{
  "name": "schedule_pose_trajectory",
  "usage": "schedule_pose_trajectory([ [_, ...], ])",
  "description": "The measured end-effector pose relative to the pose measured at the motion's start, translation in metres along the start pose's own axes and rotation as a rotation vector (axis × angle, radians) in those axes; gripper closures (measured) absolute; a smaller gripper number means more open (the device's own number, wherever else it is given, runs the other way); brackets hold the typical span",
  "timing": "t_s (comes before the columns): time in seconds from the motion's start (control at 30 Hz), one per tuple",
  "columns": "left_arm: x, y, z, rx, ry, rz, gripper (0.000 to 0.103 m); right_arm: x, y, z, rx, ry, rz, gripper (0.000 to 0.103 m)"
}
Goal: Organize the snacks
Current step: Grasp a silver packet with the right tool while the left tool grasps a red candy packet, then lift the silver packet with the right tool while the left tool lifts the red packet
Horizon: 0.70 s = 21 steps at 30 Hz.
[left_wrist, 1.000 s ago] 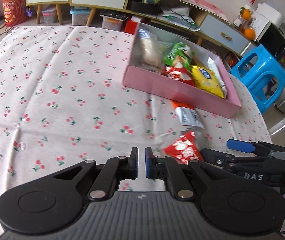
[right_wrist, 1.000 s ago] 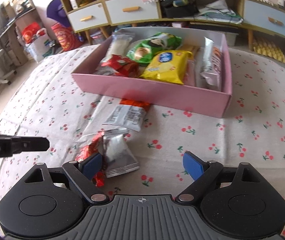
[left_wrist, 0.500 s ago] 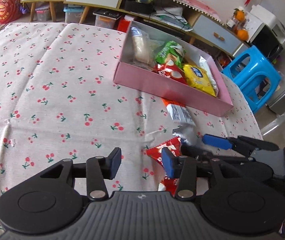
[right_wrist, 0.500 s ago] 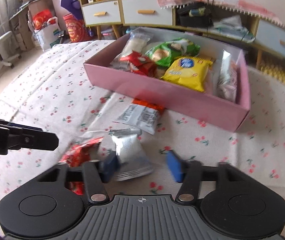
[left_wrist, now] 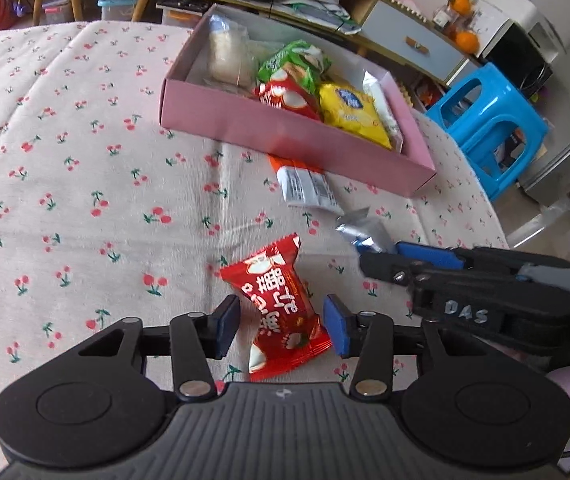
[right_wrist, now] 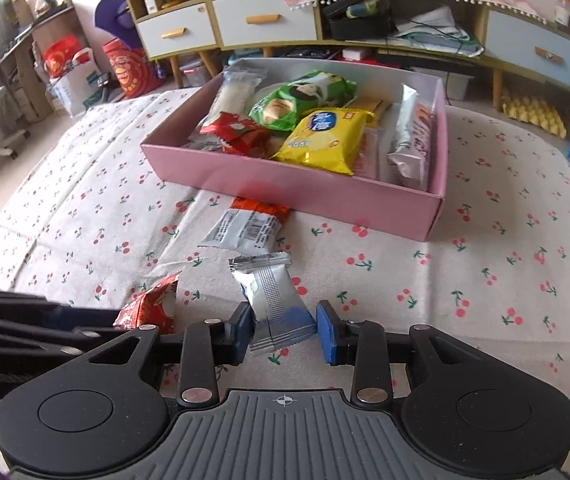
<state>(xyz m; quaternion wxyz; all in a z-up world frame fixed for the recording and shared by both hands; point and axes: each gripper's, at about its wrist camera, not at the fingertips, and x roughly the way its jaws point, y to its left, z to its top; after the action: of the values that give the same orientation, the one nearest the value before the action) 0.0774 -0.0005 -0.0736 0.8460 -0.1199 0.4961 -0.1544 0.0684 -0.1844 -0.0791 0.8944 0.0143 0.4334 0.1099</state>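
Red foil snack packet with white lettering (left_wrist: pixel 281 312) – flat on the cherry-print cloth over the worktop (left_wrist: pixel 65 184), between the spread jaws of the left gripper (left_wrist: pixel 281 330), neither blue pad clearly touching it.

Silver foil snack packet (right_wrist: pixel 273 300) – just to its right on the cloth, between the jaws of the right gripper (right_wrist: pixel 285 334); the jaws stand apart, the left pad at the packet's edge, the right one near its other edge, contact unclear.

White-and-orange wrapper with a barcode (right_wrist: pixel 245 226) – face down, beyond the two packets, its orange end touching the front wall of the box.

Shallow pink cardboard box (right_wrist: pixel 285 194) – further back; holds a yellow bag (right_wrist: pixel 323 140), a green bag (right_wrist: pixel 301 96), a red packet (right_wrist: pixel 241 134), a clear-wrapped pale bar (right_wrist: pixel 235 90) and a silver-white bag (right_wrist: pixel 411 136).

Blue plastic stool (left_wrist: pixel 493 124) – beside the worktop, on the floor.
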Motion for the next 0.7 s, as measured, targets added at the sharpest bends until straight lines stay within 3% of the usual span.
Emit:
schedule_pose_trajectory([
  [0.37,-0.001,-0.002,-0.002,0.016,-0.021,0.027,0.074,0.006,-0.01,-0.002,0.039,0.055,-0.031,0.069],
  [0.7,-0.004,-0.002,-0.001,0.018,-0.025,0.038,0.075,0.01,-0.004,-0.001,0.023,0.052,-0.014,0.062],
])
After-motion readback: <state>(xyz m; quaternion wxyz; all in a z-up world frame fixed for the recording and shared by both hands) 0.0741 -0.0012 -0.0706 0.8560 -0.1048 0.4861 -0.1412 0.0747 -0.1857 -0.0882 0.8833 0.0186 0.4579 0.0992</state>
